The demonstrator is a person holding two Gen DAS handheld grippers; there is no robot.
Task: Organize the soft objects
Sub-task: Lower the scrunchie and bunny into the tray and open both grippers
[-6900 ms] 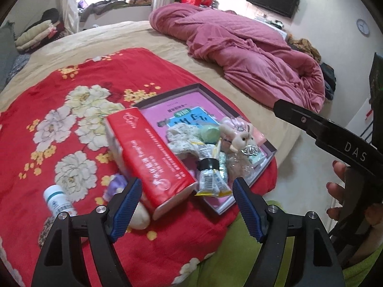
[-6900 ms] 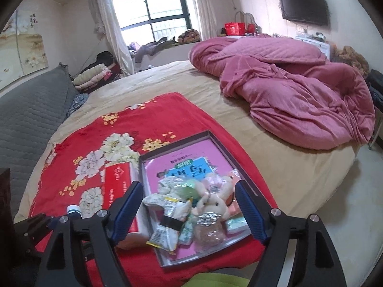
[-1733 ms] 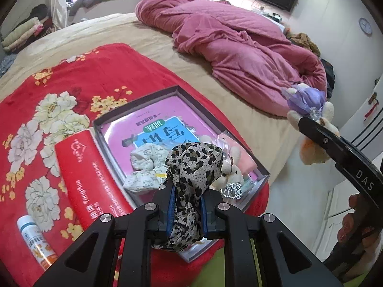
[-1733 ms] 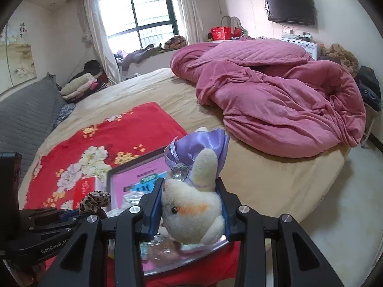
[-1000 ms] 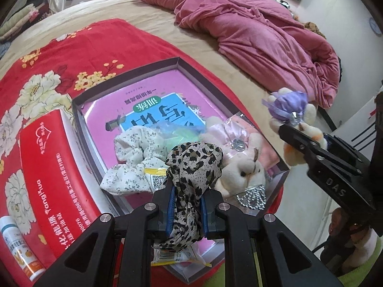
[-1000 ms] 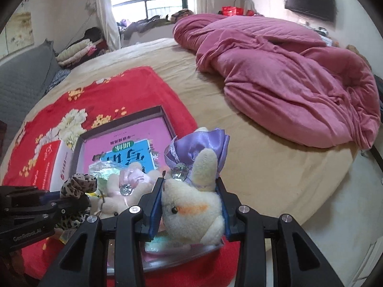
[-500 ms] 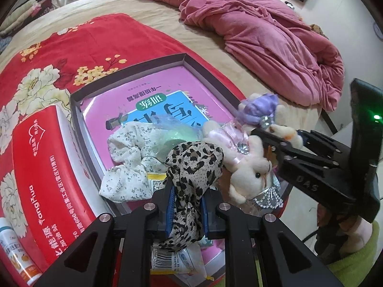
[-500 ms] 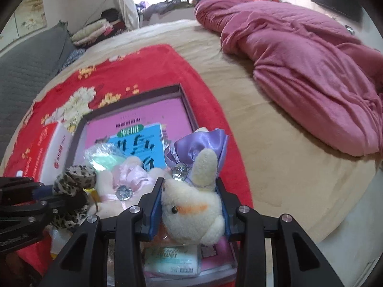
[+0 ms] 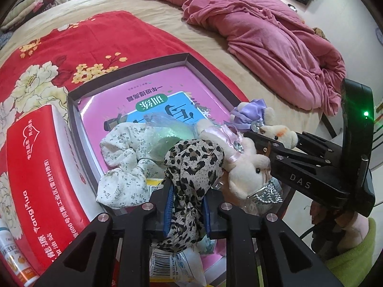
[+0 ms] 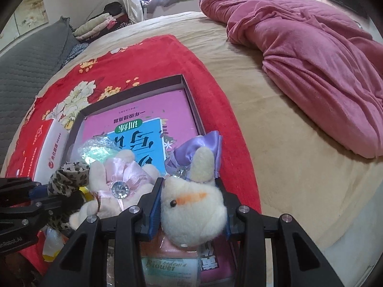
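Note:
My left gripper (image 9: pixel 186 205) is shut on a leopard-print scrunchie (image 9: pixel 195 165), held just above the near end of a dark shallow tray (image 9: pixel 134 64). My right gripper (image 10: pixel 189 205) is shut on a cream plush bunny with a purple bow (image 10: pixel 192 205), low over the tray's near right corner; this bunny also shows in the left wrist view (image 9: pixel 277 129). In the tray lie a pink book (image 9: pixel 153 93), a white floral scrunchie (image 9: pixel 124 167), a green item in clear wrap (image 9: pixel 167 138) and a second plush bunny with a pink bow (image 9: pixel 244 167).
A red tissue box (image 9: pixel 36 167) lies left of the tray on the red floral blanket (image 9: pixel 59 35). A small white bottle (image 9: pixel 9 253) lies at the far left. A pink quilt (image 10: pixel 323 59) is heaped on the beige bed. Snack packets (image 9: pixel 177 263) lie at the tray's near edge.
Both grippers have come down and closer to the tray with their objects still held. The right gripper with the purple-bow bunny now sits beside the pink-bow bunny.

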